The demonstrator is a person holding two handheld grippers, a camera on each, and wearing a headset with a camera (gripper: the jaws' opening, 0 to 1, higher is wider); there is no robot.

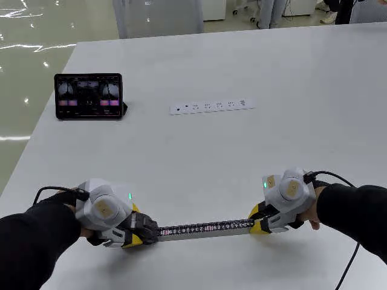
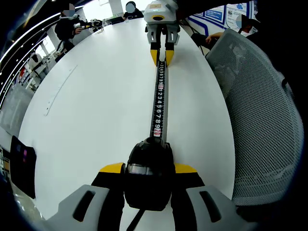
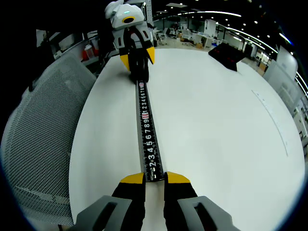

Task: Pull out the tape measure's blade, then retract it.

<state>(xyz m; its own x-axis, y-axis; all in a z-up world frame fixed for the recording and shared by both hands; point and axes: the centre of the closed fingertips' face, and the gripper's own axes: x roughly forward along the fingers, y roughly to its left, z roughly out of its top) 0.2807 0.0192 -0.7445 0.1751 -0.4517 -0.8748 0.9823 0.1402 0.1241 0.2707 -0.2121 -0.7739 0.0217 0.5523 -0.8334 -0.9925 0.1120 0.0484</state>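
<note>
The left gripper's (image 2: 149,167) jaws are clenched on the tape measure's black case (image 2: 148,185), one yellow-tipped jaw on each flank. The right gripper's (image 3: 154,179) jaws are closed on the free end of the blade (image 3: 146,130), pinching it right at the tip. Between them the blade runs straight and taut, its printed numbers readable from the right jaws to the mouth of the case. It lies low along the near edge of the bench (image 1: 242,151) — whether it touches the surface I cannot tell. The grippers are well apart, facing each other down the blade.

Farther back on the bench are a dark tablet (image 1: 88,95) and a white power strip (image 1: 211,106), both well clear of the work.

As I judge it, the first half is done or nearly done, since a fair length of blade is out. The retracting is left — the right gripper would have to bring the tip back toward the case under control, so the blade does not snap in.
</note>
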